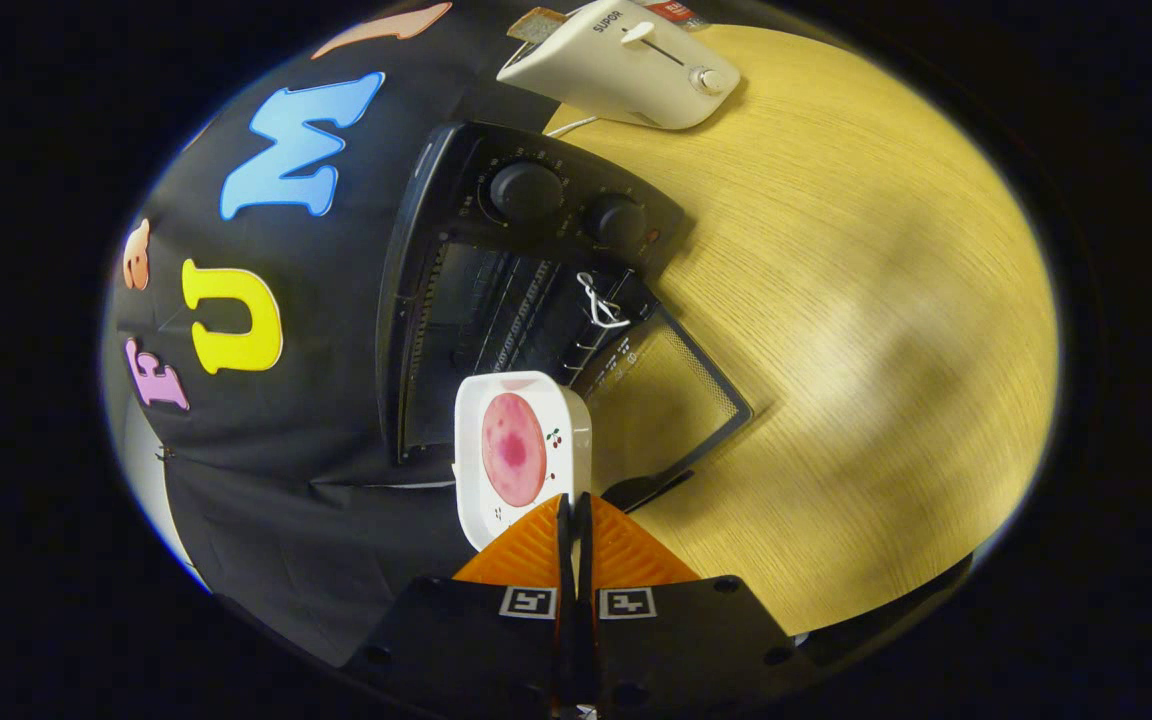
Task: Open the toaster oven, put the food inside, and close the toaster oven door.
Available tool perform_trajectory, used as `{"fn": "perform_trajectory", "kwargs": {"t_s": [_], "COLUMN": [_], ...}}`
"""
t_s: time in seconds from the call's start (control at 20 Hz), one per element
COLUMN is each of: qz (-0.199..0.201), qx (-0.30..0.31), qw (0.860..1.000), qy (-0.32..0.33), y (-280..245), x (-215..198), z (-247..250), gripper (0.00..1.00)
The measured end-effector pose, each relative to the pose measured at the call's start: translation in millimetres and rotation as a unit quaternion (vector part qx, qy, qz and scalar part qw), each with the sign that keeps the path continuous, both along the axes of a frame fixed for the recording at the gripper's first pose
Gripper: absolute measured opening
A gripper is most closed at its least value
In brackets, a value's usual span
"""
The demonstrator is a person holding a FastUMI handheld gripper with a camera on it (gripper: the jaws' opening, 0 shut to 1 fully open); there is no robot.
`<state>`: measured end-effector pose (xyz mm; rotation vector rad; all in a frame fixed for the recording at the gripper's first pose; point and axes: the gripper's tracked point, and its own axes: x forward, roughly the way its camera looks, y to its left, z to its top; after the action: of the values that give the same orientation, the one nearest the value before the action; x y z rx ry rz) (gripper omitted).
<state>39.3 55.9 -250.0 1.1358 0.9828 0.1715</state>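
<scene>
Between pinching jaws: plate (522,455) holding meat slice (513,449).

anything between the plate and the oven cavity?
Gripper view: no. The gripper, shut on the plate, holds it at the oven mouth, above the open door.

A black metal toaster oven (496,290) stands at the wooden desk's (866,330) back edge, its glass door (671,405) dropped open. A white square plate (521,455) carrying a round pink meat slice (513,449) hangs before the opening.
</scene>
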Motion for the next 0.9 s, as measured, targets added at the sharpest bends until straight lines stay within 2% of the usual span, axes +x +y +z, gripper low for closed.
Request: {"fn": "perform_trajectory", "kwargs": {"t_s": [0.45,0.6,0.9], "qz": [-0.106,-0.132,-0.142], "qx": [0.052,0.044,0.02], "qw": [0.993,0.99,0.99], "qy": [-0.023,-0.022,-0.014], "y": [23,25,38], "x": [79,99,118], "z": [-9,-18,-23], "gripper": [0.02,0.02,0.02]}}
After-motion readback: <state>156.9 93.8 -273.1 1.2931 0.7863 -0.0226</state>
